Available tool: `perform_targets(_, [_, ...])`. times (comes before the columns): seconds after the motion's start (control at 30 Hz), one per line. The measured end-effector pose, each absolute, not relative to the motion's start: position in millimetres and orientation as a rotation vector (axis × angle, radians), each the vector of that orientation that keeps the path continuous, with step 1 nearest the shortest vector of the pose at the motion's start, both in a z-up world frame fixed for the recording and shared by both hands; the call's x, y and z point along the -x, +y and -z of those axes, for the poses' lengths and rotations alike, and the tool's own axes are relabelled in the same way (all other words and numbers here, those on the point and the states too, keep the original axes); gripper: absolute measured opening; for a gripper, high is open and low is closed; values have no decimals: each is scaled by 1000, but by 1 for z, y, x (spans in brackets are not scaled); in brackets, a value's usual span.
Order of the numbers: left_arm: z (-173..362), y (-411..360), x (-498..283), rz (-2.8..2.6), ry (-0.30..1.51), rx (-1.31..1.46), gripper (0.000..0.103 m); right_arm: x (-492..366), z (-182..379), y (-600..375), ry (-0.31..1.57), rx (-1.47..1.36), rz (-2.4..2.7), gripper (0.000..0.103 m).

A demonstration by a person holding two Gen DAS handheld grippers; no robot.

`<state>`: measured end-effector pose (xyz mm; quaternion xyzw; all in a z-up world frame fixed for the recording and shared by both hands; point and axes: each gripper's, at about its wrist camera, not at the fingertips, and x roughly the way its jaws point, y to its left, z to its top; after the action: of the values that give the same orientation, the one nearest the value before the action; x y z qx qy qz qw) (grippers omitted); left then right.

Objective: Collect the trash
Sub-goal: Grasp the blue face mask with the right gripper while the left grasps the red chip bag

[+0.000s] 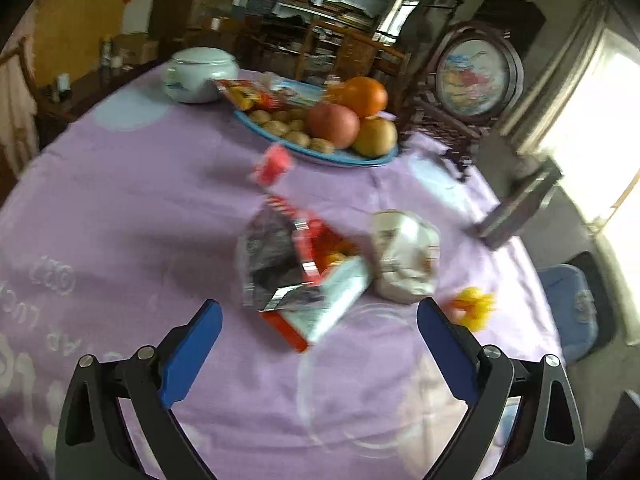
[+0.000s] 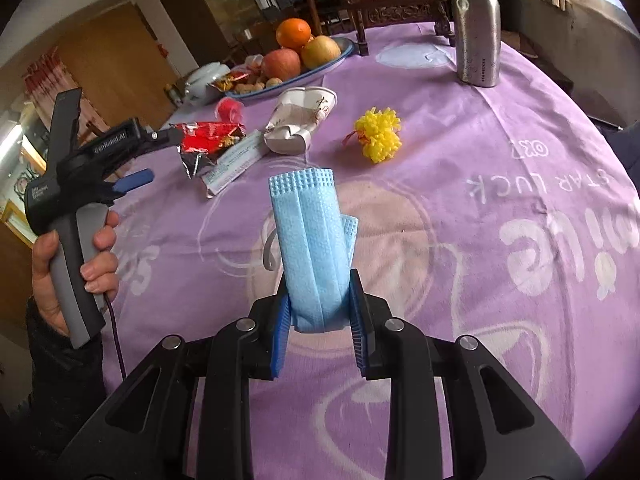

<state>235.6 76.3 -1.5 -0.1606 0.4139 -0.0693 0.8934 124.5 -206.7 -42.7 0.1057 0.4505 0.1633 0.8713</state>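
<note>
Trash (image 1: 304,276) lies scattered on the purple tablecloth (image 1: 120,208), and we take the two views in turn.

Left wrist view: our left gripper (image 1: 320,320) hangs over the cloth with its jaws wide and nothing between them. Just ahead of the fingertips sits a torn snack wrapper on a flattened carton, with a crushed paper cup (image 1: 404,256) just to its right. A yellow pom-pom (image 1: 474,306) lies beside the right finger, a small red wrapper (image 1: 274,164) farther ahead, and the fruit plate (image 1: 372,160) and white lidded jar (image 1: 198,74) well beyond. The picture is blurred, so we cannot read finer detail.

Right wrist view: our right gripper (image 2: 320,316) has its jaws drawn narrow onto a folded blue face mask (image 2: 310,240), which stands up from between the pads, clear of the cloth. The remaining litter lies ahead and to the left of this gripper; a steel bottle (image 2: 478,24) stands far ahead to the right. The left gripper shows at the far left, held in a hand (image 2: 76,264).

Hazards, as we judge them: the mask is pinched only near its lower end, so a quick swing could let the soft fabric slide out. No bin is in view. Reaching for the wrapper pile, the left jaws could catch the cloth.
</note>
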Motion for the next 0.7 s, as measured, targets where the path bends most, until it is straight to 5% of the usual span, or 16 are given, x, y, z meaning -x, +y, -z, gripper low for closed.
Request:
perform_targets(0.07, [3, 72, -242, 182, 892, 353, 95, -123, 45, -213, 951, -251, -344, 30])
perform_targets(0.33, [17, 65, -260, 239, 1007, 425, 60, -106, 47, -239, 915, -303, -353, 30])
perform_targets(0.7, [21, 79, -267, 151, 998, 453, 58, -100, 44, -247, 887, -300, -363, 30])
